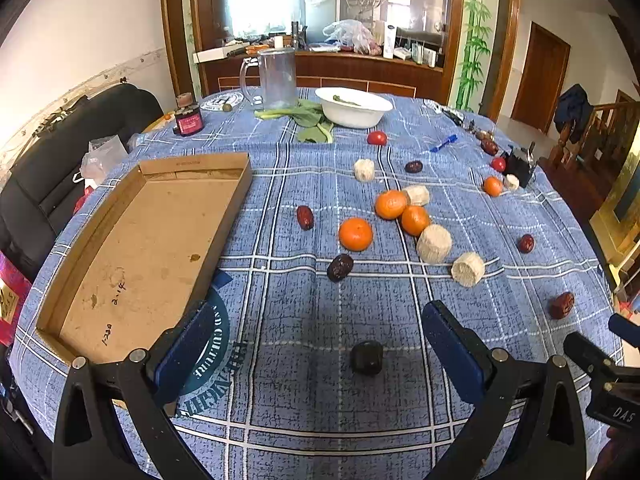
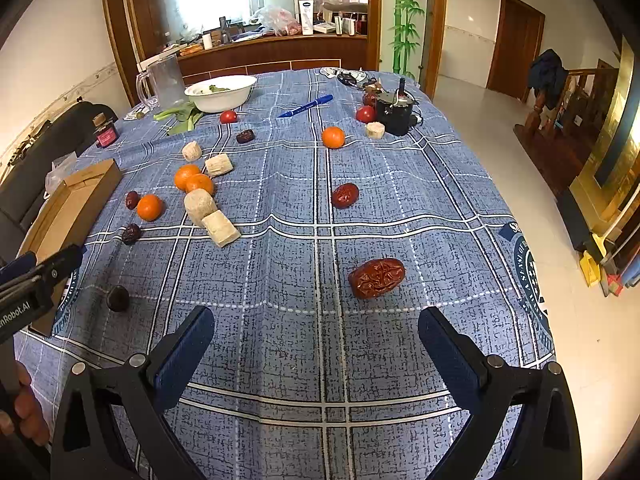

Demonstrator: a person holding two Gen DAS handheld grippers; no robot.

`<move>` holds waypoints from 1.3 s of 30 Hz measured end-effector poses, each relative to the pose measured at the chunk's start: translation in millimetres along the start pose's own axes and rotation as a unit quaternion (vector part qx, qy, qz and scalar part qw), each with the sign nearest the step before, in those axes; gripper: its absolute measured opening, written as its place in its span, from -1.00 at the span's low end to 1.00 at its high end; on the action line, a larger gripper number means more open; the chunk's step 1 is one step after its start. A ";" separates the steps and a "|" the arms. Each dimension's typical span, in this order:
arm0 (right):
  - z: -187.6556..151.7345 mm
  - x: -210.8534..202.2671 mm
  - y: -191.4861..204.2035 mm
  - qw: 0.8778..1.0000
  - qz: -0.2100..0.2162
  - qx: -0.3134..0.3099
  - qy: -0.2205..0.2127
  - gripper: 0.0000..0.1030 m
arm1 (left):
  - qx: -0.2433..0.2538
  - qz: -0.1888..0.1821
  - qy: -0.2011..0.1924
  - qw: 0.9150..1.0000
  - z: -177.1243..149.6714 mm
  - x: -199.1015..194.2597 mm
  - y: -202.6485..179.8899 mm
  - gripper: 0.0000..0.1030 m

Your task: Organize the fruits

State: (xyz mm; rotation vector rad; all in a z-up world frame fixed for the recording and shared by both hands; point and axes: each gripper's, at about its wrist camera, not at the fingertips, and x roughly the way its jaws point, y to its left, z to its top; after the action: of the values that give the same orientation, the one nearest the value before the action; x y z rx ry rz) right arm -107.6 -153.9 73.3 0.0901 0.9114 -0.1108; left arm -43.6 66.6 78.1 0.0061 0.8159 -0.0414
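Note:
Fruit lies scattered on the blue plaid tablecloth: several oranges, red dates, pale corn-cob pieces and small tomatoes. A shallow cardboard tray stands empty at the left. My left gripper is open low over the cloth, with a dark date lying between its fingers, untouched. My right gripper is open too; a wrinkled red date lies just ahead of its right finger. In the right wrist view the left gripper's body shows at the left edge.
A white bowl, leafy greens, a clear plastic jug and a small jar stand at the far side. A blue pen and a black device lie far right. A black chair stands left of the table.

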 end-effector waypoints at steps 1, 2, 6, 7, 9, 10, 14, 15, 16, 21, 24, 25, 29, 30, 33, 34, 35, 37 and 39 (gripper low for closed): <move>0.0 -0.4 0.4 1.000 0.000 -0.001 -0.002 0.99 | -0.002 0.000 -0.004 1.000 0.1 -1.0 0.4 1.00; 0.0 -1.0 0.6 1.000 0.001 -0.002 -0.004 0.99 | -0.005 0.000 -0.009 1.000 1.0 -2.7 0.5 1.00; 0.5 -4.0 2.2 1.000 0.002 -0.007 -0.014 0.99 | -0.007 0.001 -0.029 1.000 2.5 -9.1 -0.3 1.00; 0.8 -4.8 2.7 1.000 0.004 -0.008 -0.016 0.99 | -0.006 0.000 -0.033 0.999 3.2 -10.5 -1.2 1.00; 1.0 -6.0 2.9 1.000 0.004 -0.008 -0.019 0.99 | -0.004 0.000 -0.038 0.999 3.2 -12.4 -2.7 1.00; 1.3 -6.9 2.8 1.000 0.005 -0.008 -0.020 0.99 | -0.003 -0.001 -0.039 0.999 3.5 -12.6 -3.3 1.00; 1.9 -9.2 3.3 1.000 0.007 -0.008 -0.024 0.99 | -0.002 -0.001 -0.045 0.999 3.3 -15.0 -4.4 1.00; 2.1 -9.8 3.4 1.000 0.007 -0.008 -0.025 0.99 | -0.002 -0.002 -0.046 0.999 3.2 -15.3 -4.5 1.00; 2.3 -10.2 3.4 1.000 0.007 -0.008 -0.025 0.99 | -0.002 -0.002 -0.045 0.999 3.2 -15.2 -4.7 1.00; 3.0 -11.0 4.2 1.000 0.009 -0.009 -0.025 0.99 | -0.005 -0.002 -0.046 0.999 2.5 -15.5 -5.3 1.00; 3.1 -11.8 4.7 1.000 0.008 -0.012 -0.027 0.99 | -0.004 -0.002 -0.047 0.999 2.3 -15.2 -5.0 1.00; 3.0 -11.9 4.7 1.000 0.007 -0.012 -0.027 0.99 | -0.004 -0.002 -0.047 0.999 2.4 -15.2 -5.1 1.00; 3.4 -11.5 4.4 1.000 0.007 -0.010 -0.027 0.99 | -0.005 -0.001 -0.048 0.999 2.3 -14.5 -6.1 1.00; 3.6 -11.3 4.2 1.000 0.007 -0.009 -0.027 0.99 | -0.007 -0.001 -0.048 0.999 2.1 -14.5 -5.9 1.00; 4.5 -10.9 4.0 1.000 0.008 -0.008 -0.026 0.99 | -0.009 0.001 -0.048 0.999 3.3 -13.8 -6.2 1.00; 4.5 -10.8 4.1 1.000 0.008 -0.008 -0.026 0.99 | -0.010 0.001 -0.048 0.999 3.8 -13.3 -5.9 1.00; 4.8 -10.6 4.3 1.000 0.008 -0.009 -0.025 0.99 | -0.010 0.001 -0.049 0.999 4.0 -13.1 -5.8 1.00; 5.4 -10.5 5.0 1.000 0.007 -0.010 -0.026 0.99 | -0.012 0.000 -0.050 0.999 4.1 -13.1 -5.0 1.00; 6.4 -9.2 5.4 1.000 0.007 -0.010 -0.026 0.99 | -0.011 -0.001 -0.050 0.999 3.7 -12.9 -5.3 1.00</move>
State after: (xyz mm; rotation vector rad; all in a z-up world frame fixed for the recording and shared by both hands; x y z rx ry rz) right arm -107.4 -148.8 84.6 0.0740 0.8591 -0.0909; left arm -50.0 61.7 90.1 -0.0179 0.7173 -0.0343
